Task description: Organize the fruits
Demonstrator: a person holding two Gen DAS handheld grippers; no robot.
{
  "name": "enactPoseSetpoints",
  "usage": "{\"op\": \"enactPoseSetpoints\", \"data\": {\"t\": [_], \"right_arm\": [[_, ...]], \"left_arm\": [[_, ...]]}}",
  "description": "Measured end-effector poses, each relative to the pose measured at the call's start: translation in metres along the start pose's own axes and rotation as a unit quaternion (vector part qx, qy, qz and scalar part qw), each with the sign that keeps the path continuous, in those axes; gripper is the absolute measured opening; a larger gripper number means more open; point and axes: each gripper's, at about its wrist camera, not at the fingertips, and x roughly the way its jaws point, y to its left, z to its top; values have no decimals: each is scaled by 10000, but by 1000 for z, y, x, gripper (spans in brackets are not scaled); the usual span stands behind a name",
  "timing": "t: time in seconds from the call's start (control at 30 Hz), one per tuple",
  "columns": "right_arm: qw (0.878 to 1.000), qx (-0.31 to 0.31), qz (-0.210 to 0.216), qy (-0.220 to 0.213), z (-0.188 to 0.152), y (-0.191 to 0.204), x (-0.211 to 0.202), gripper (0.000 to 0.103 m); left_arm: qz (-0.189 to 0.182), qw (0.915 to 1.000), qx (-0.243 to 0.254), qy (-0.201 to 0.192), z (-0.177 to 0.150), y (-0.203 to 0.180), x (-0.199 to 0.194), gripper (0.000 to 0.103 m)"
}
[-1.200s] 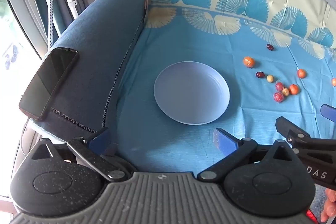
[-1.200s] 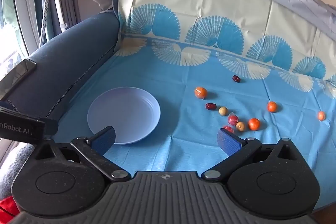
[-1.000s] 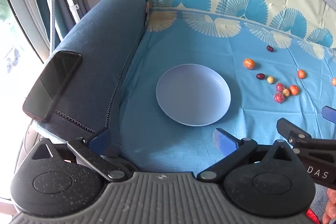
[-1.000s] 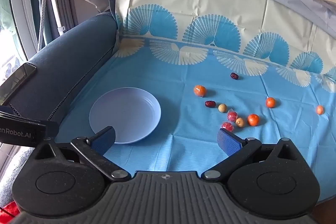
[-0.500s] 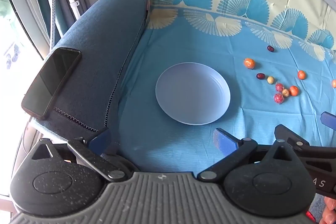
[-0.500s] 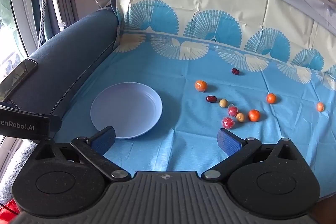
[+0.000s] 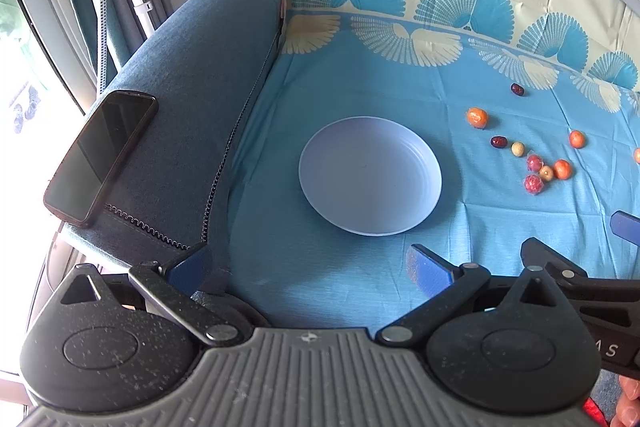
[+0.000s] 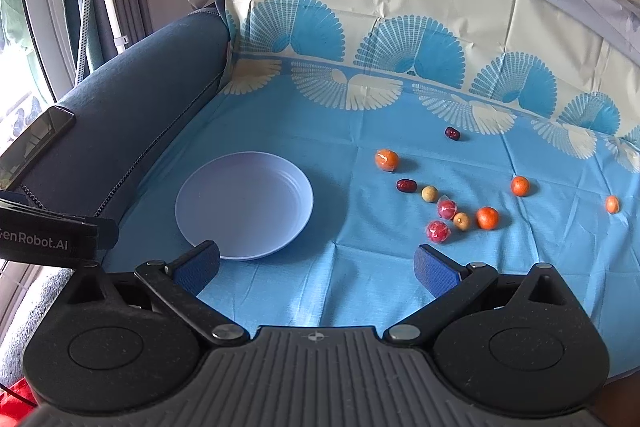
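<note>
Right wrist view: the right gripper [image 8: 316,263] hangs with its jaws spread wide and nothing between them, over the blue cloth [image 8: 360,287] just short of the fruit.
Left gripper [image 7: 308,267]: also spread wide and empty, low in front of the plate [image 7: 370,175].
Fruit: all of it lies loose on the cloth to the right of the plate, none in it; the nearest red fruit [image 8: 437,230] sits just beyond the right gripper's right finger [image 8: 434,269].
Cluster: a second red fruit [image 8: 447,208], a tan one [image 8: 461,221] and an orange one [image 8: 487,217] lie close together.
Step in hand: likely the first pick, starting with the nearest red fruit.
How to do it well: straddle that fruit alone, come down level, and close gently; round fruit can roll and nudge its neighbours.
Sofa arm: a phone [image 7: 100,157] rests there, well clear.
</note>
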Motion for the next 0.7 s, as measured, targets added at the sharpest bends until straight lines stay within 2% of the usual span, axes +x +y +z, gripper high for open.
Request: {"op": "enactPoseSetpoints", "data": {"t": [0.7], "right_arm": [[9999, 19, 54, 98, -3, -2, 4, 102]], "left_arm": [[33, 10000, 29, 22, -4, 0, 3, 103]]}}
